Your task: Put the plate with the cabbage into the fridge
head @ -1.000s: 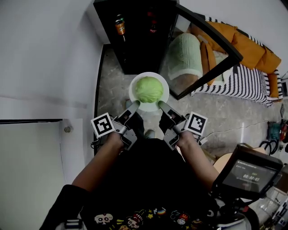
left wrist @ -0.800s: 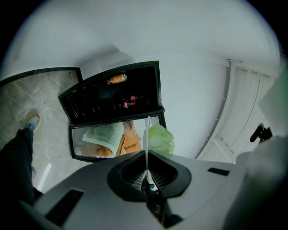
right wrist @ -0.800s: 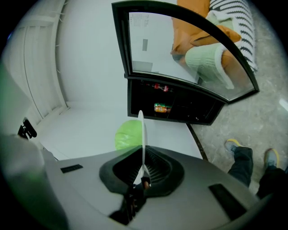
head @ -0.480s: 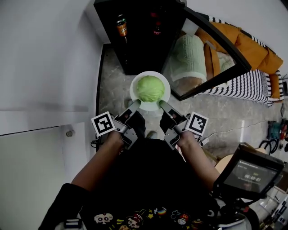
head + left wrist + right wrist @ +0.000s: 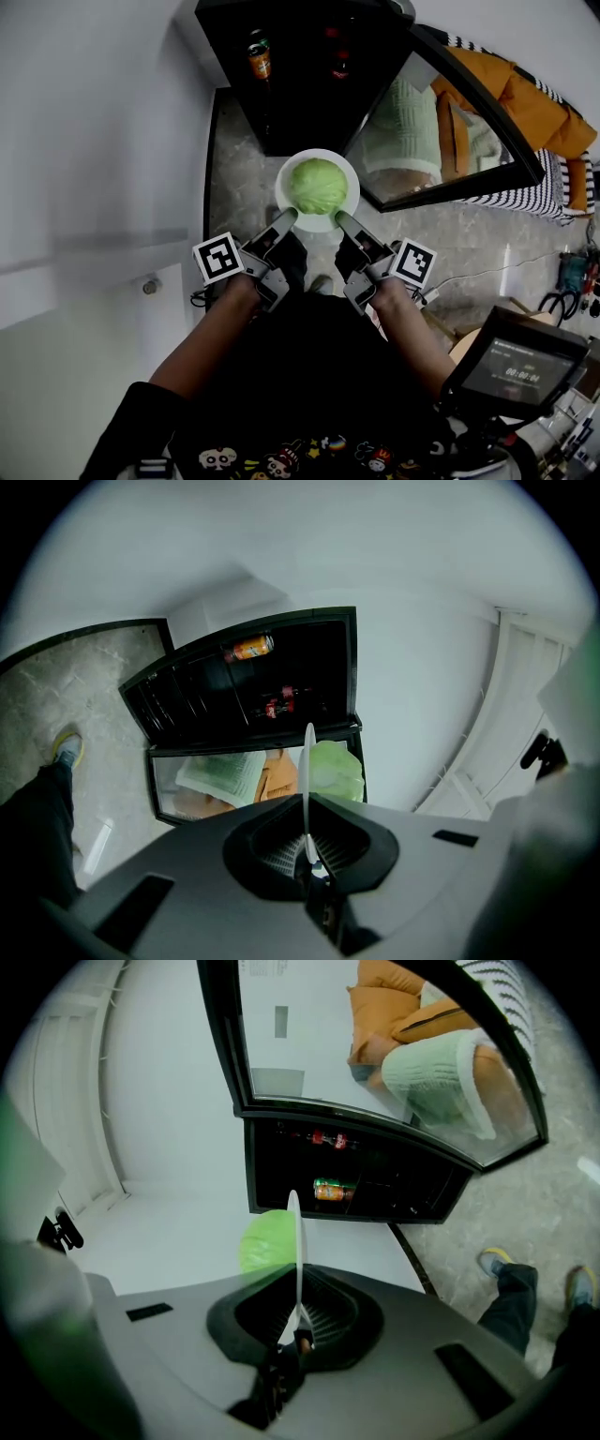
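Left gripper (image 5: 288, 217) and right gripper (image 5: 341, 218) each clamp the rim of a white plate (image 5: 316, 225) bearing a cabbage (image 5: 318, 185), held above the floor at the open fridge (image 5: 300, 94)

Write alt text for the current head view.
Seen from above, the left gripper and right gripper each clamp the near rim of a white plate carrying a green cabbage, held in front of an open black fridge whose glass door stands open to the right.
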### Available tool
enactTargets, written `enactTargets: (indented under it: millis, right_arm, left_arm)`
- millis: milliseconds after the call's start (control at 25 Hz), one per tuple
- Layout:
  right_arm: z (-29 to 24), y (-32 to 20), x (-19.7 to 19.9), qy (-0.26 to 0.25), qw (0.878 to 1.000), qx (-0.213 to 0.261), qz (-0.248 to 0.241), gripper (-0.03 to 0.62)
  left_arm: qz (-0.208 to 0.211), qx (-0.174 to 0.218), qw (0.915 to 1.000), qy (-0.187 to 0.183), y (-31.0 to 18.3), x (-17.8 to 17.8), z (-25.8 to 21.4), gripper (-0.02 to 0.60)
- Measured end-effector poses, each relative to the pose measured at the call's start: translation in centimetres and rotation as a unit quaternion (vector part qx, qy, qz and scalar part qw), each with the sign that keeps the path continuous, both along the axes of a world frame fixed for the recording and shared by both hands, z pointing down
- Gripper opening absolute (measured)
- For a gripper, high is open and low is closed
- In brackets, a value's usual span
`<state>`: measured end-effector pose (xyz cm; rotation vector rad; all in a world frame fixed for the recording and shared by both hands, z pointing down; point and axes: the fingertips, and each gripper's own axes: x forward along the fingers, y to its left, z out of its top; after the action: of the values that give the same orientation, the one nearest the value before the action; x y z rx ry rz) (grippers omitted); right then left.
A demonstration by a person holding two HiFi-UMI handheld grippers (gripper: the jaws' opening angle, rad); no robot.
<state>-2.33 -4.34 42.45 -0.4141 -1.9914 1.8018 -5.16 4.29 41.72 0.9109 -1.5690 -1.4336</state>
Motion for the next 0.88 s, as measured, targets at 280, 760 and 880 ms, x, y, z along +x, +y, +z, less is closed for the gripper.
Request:
enactTargets:
  millis: [280, 760, 880]
  right_arm:
    - [0.22, -0.02, 0.1, 0.004, 1.0, 0.005, 0.001, 0.021]
    - [0.71, -0.03, 0.19, 0.013, 1.0, 0.005, 0.009, 0.021]
    - [0.75, 0.01, 0.11, 0.015, 1.0, 0.002, 0.012, 0.021]
  left_arm:
    - [-0.002, -0.001, 1.0, 0.002, 0.1, 0.1, 0.3, 0.015]
    - [0.006, -0.005, 0.9999, 0.007, 0.08, 0.07, 0.65, 0.015]
    - [0.008, -0.005, 0.9999, 0.007, 0.04, -0.04, 0.65, 0.015]
